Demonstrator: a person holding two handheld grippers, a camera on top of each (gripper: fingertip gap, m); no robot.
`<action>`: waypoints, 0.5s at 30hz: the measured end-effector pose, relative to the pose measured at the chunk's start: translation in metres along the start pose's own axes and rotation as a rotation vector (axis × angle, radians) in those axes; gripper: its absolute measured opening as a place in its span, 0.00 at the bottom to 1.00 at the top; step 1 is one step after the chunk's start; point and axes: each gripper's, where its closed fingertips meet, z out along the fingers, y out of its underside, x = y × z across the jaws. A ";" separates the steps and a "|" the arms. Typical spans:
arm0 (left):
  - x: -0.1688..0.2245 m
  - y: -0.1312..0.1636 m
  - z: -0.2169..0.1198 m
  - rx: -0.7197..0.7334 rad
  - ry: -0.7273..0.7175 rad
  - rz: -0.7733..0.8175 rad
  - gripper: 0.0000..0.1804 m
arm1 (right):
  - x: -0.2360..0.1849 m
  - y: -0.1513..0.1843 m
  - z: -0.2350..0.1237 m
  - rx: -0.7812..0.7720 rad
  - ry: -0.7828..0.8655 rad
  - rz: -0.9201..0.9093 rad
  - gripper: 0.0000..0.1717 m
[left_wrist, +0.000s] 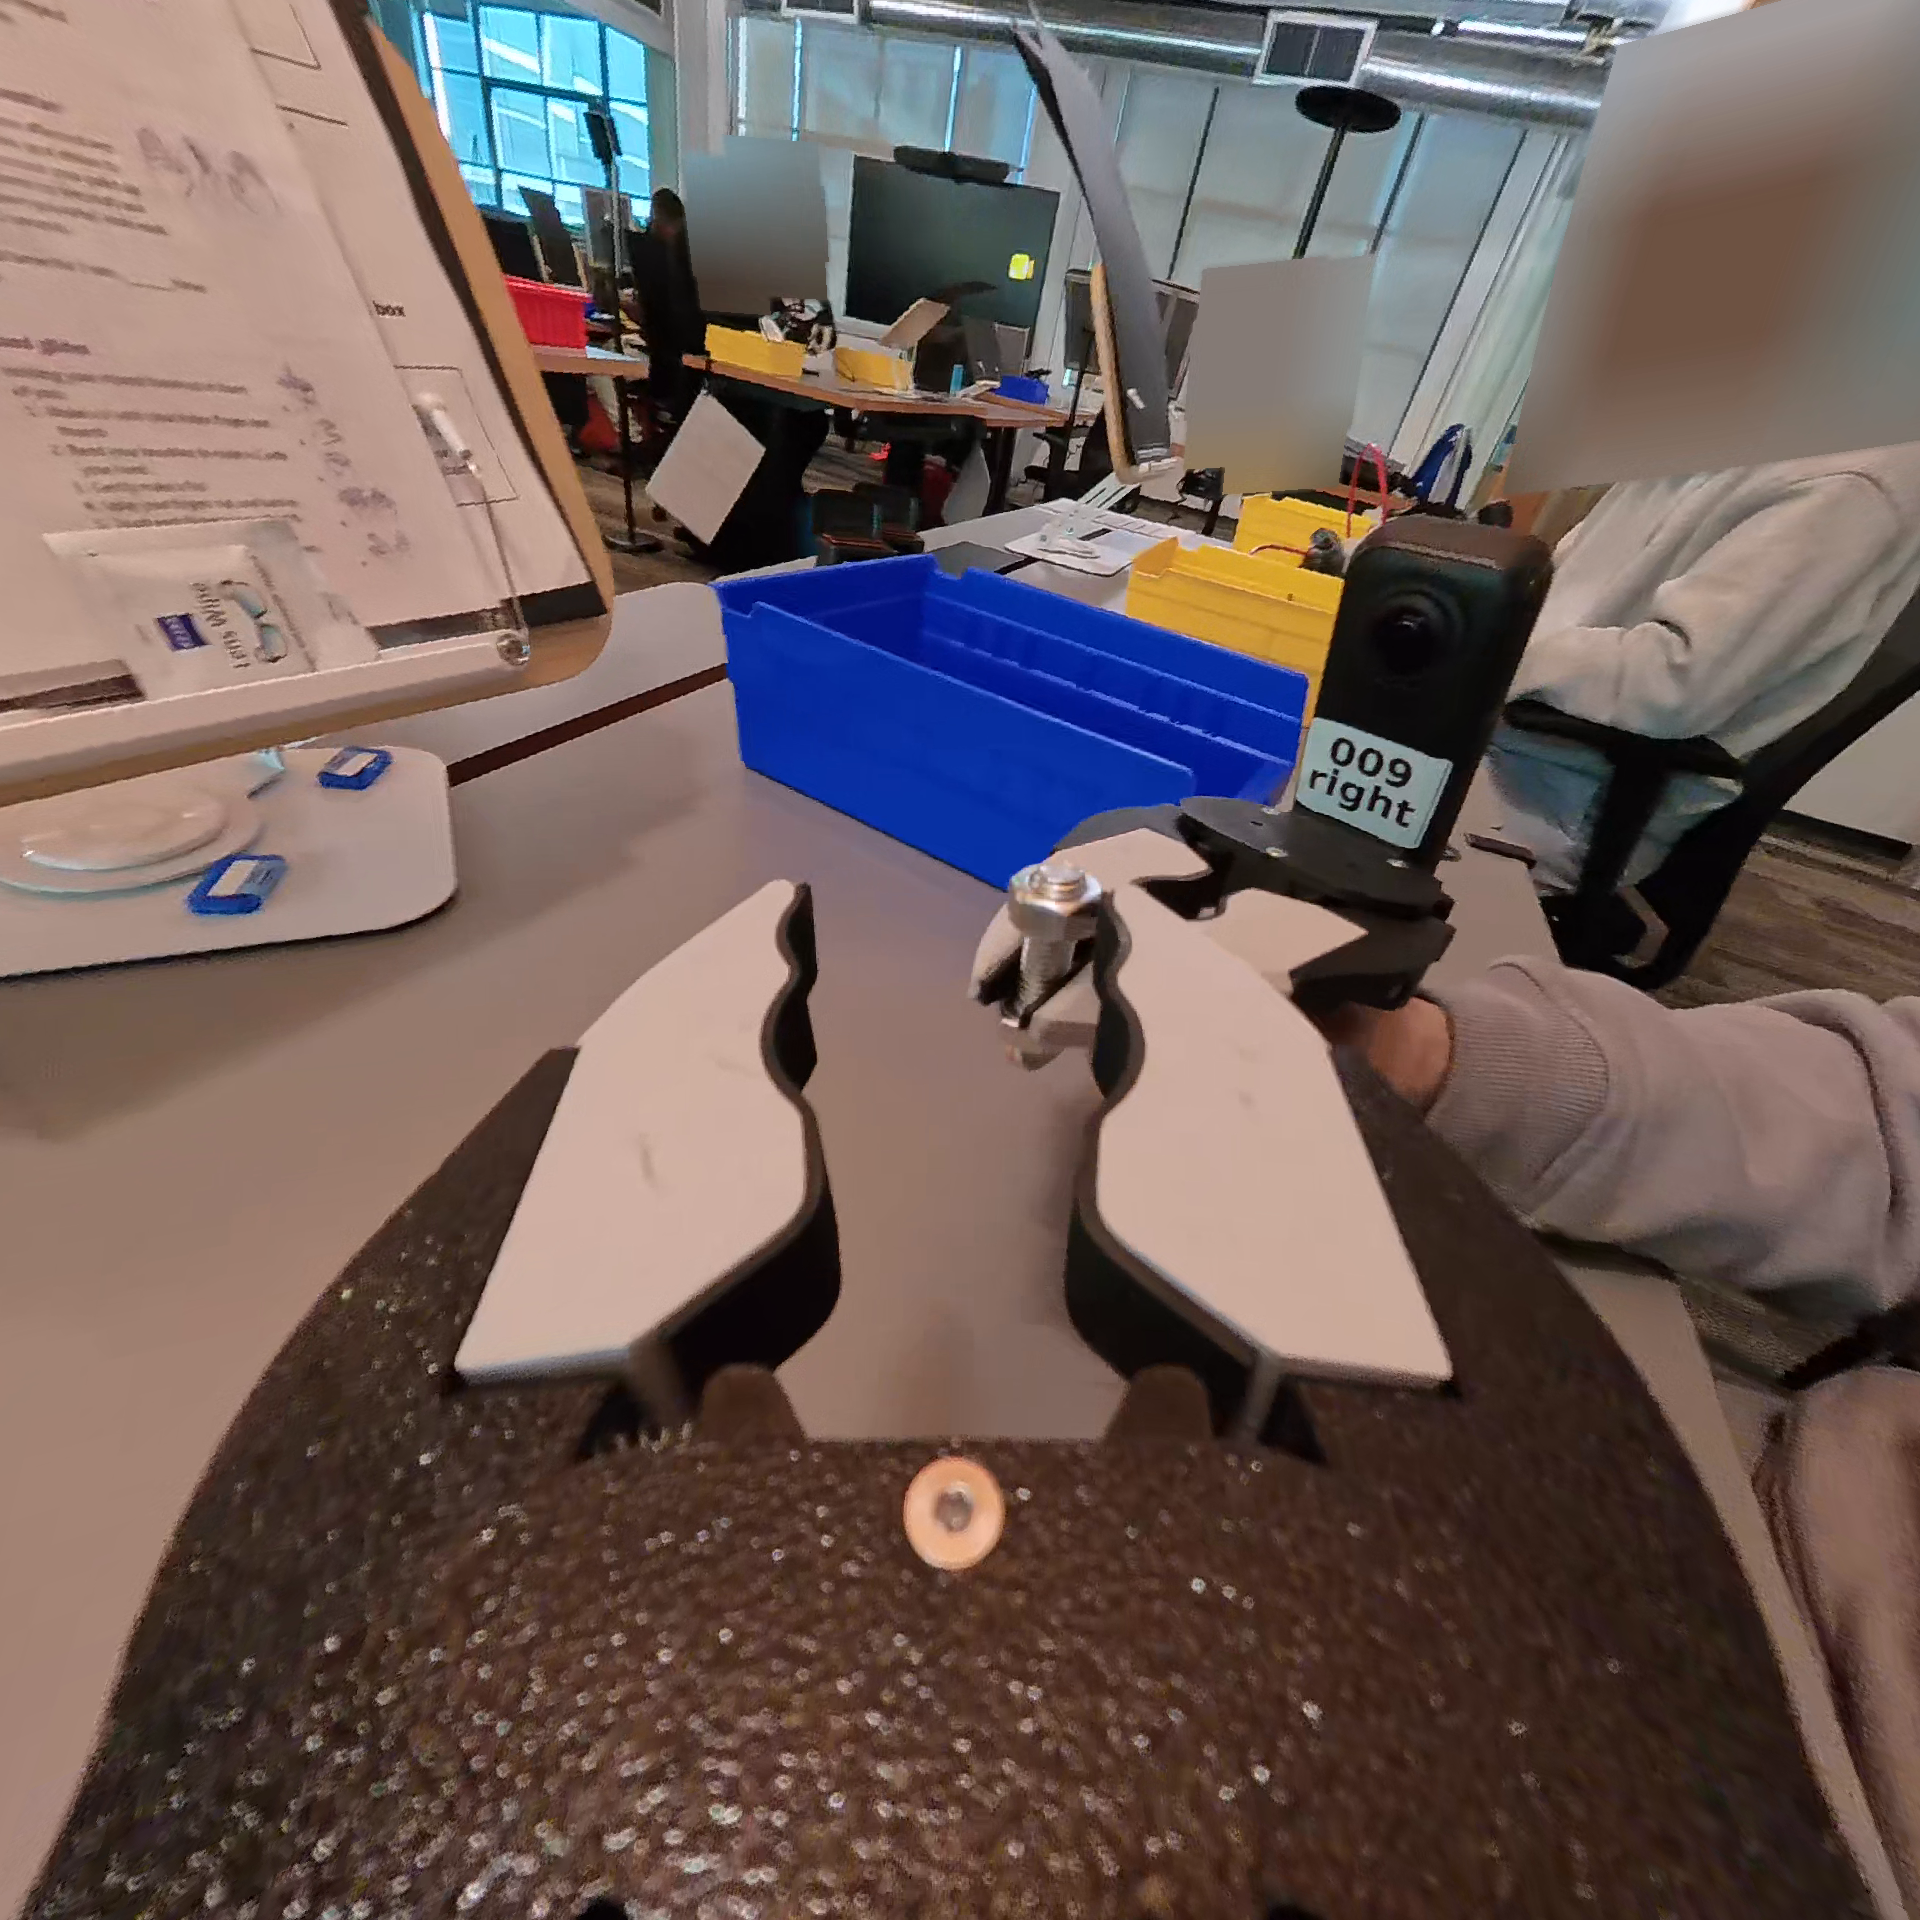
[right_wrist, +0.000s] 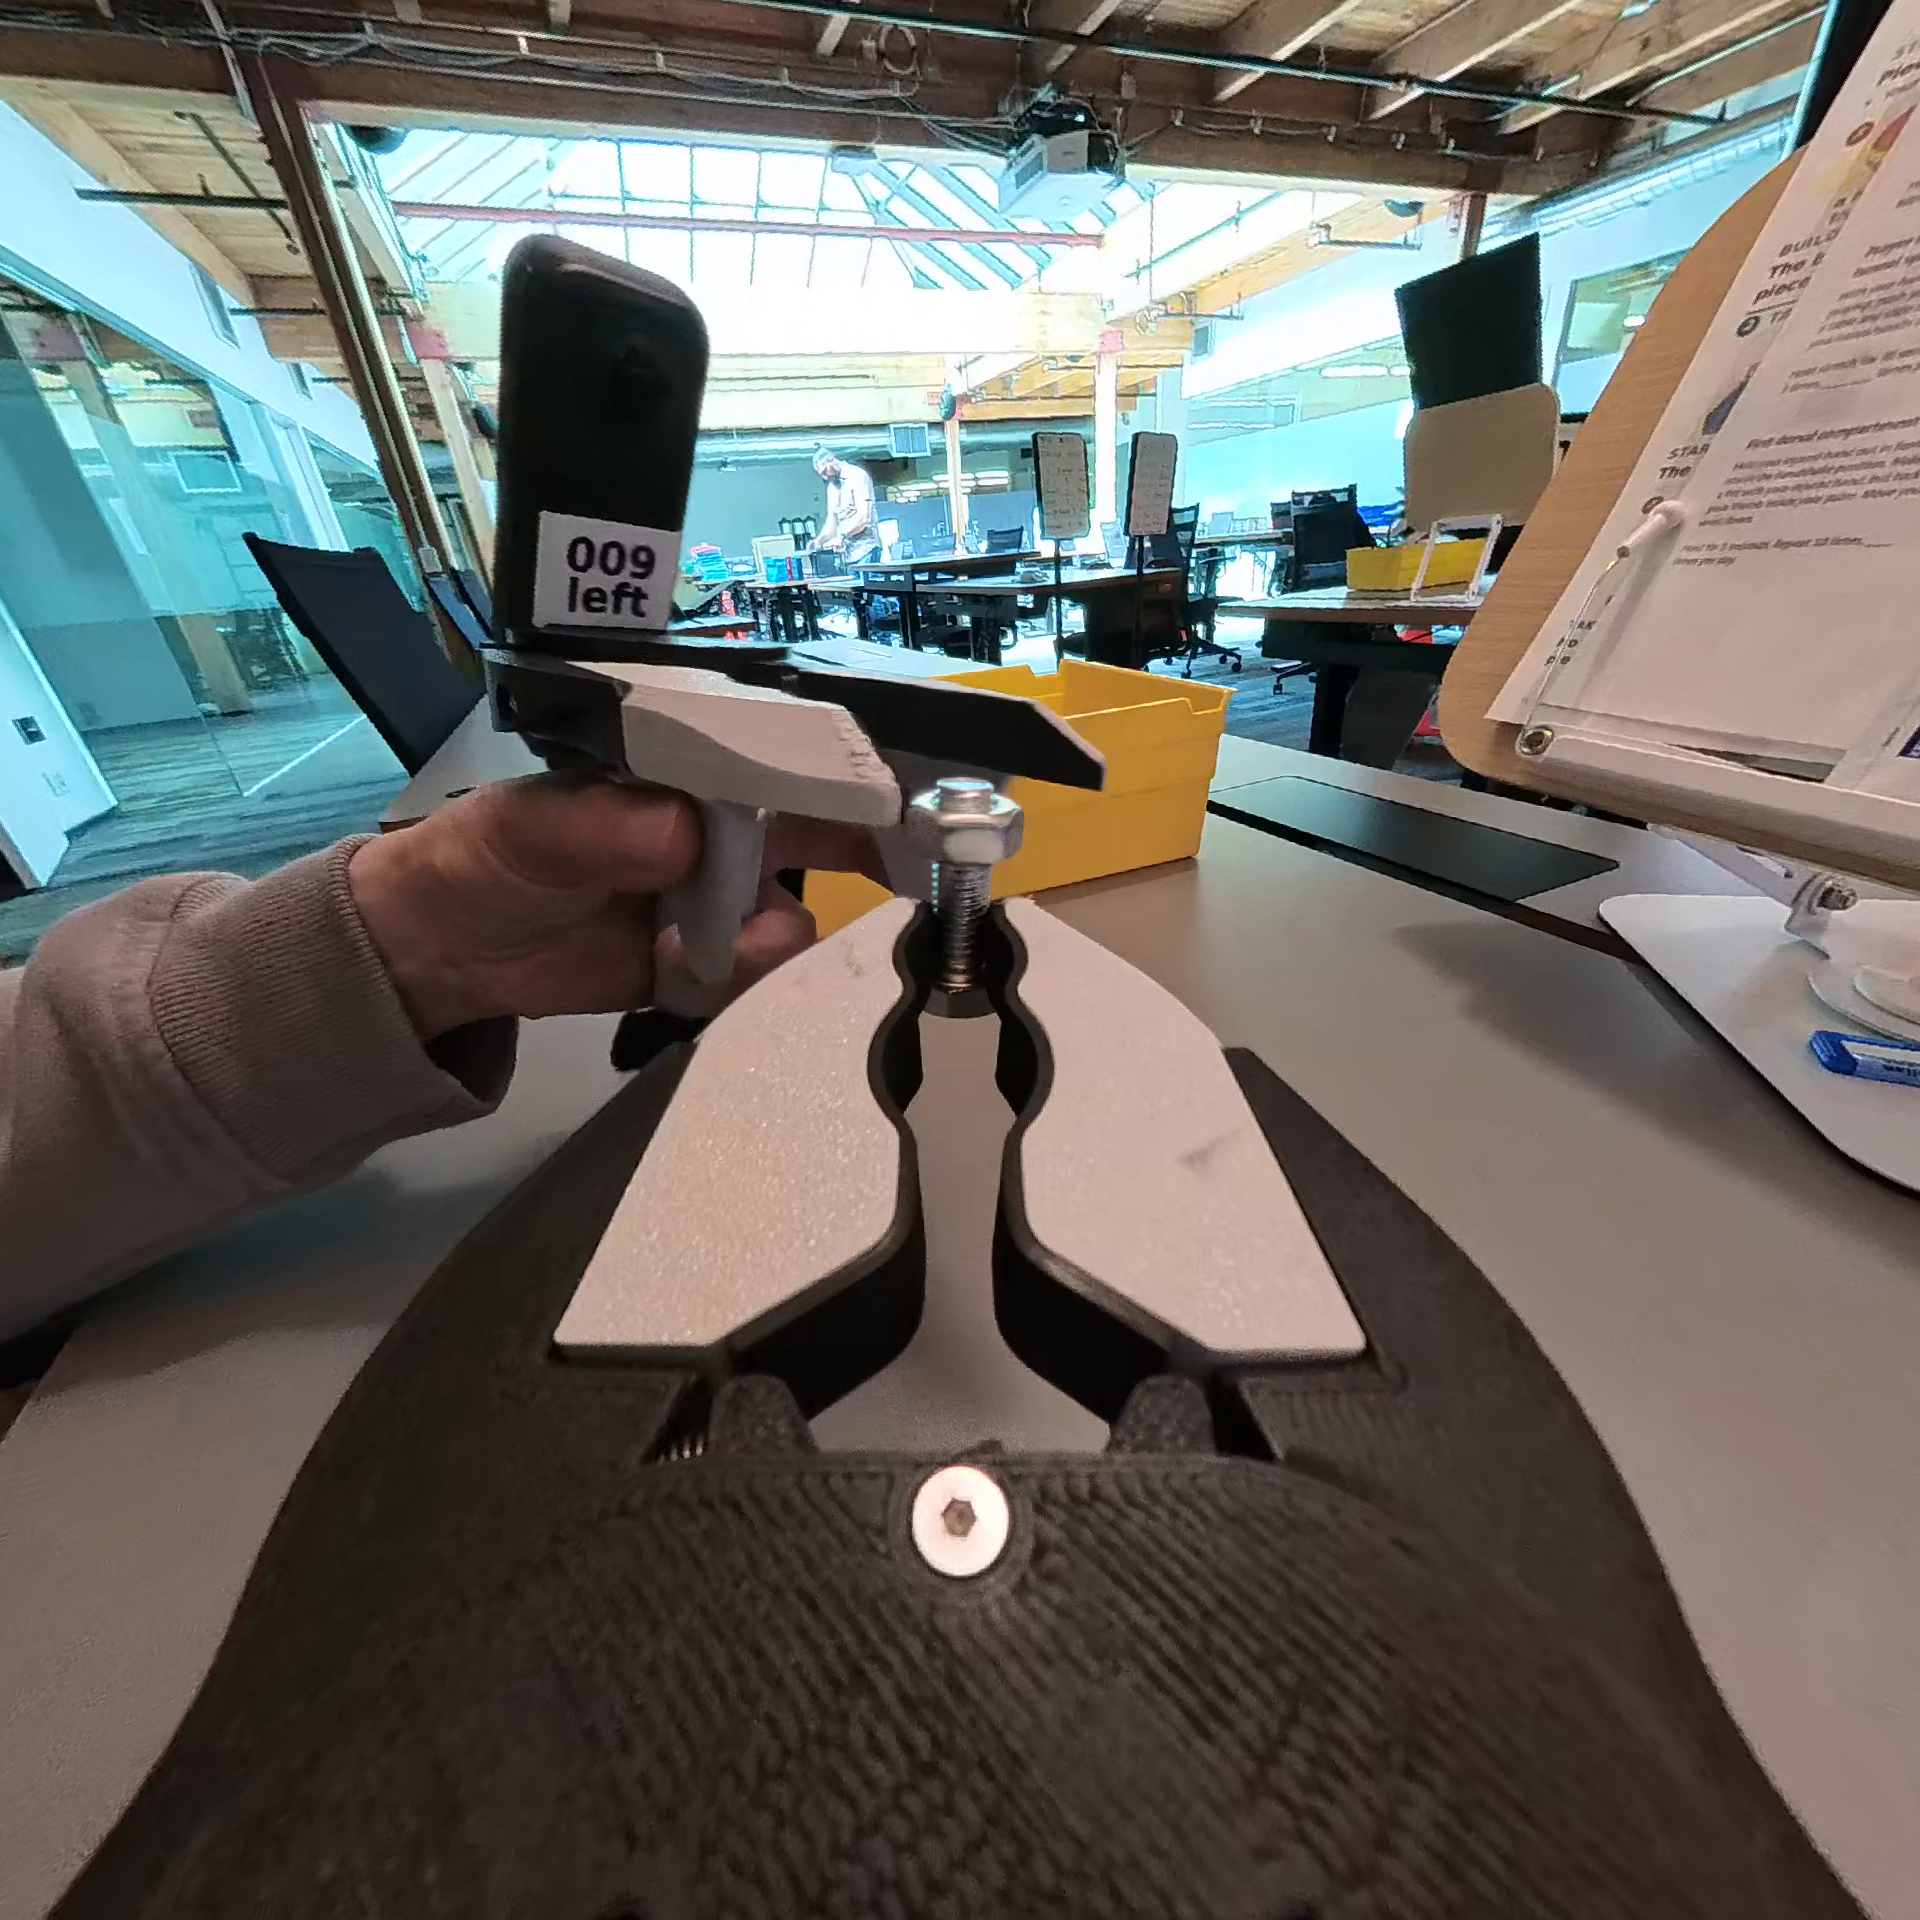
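My right gripper (right_wrist: 961, 920) is shut on the threaded shank of a silver bolt (right_wrist: 958, 925) and holds it upright above the grey table (right_wrist: 1351, 1039). A silver nut (right_wrist: 961, 821) sits at the bolt's top end. The left wrist view shows the same grasp: the right gripper (left_wrist: 1039, 971) pinches the bolt (left_wrist: 1044, 961) under the nut (left_wrist: 1055, 894). My left gripper (left_wrist: 956, 914) is open and holds nothing. Its right fingertip (left_wrist: 1117, 935) is right beside the bolt and the nut. In the right wrist view the left gripper (right_wrist: 987, 790) reaches in from the left at the nut's height.
A blue bin (left_wrist: 987, 707) and a yellow bin (left_wrist: 1226, 597) stand behind the grippers; the yellow bin also shows in the right wrist view (right_wrist: 1122, 769). A document stand (left_wrist: 260, 416) on a white base (left_wrist: 343, 894) is on the left. A seated person (left_wrist: 1714, 582) is at far right. Less than 4 cm separates the two grippers' tips.
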 end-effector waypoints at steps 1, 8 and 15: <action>-0.006 0.000 -0.004 0.002 -0.034 0.007 0.26 | 0.001 0.000 -0.001 0.004 -0.003 0.005 0.05; -0.008 -0.010 -0.029 0.063 -0.036 -0.014 0.27 | 0.006 -0.007 -0.004 0.025 -0.006 0.084 0.05; -0.006 0.001 -0.052 0.075 -0.044 -0.032 0.27 | 0.027 -0.035 -0.031 -0.087 0.117 0.103 0.05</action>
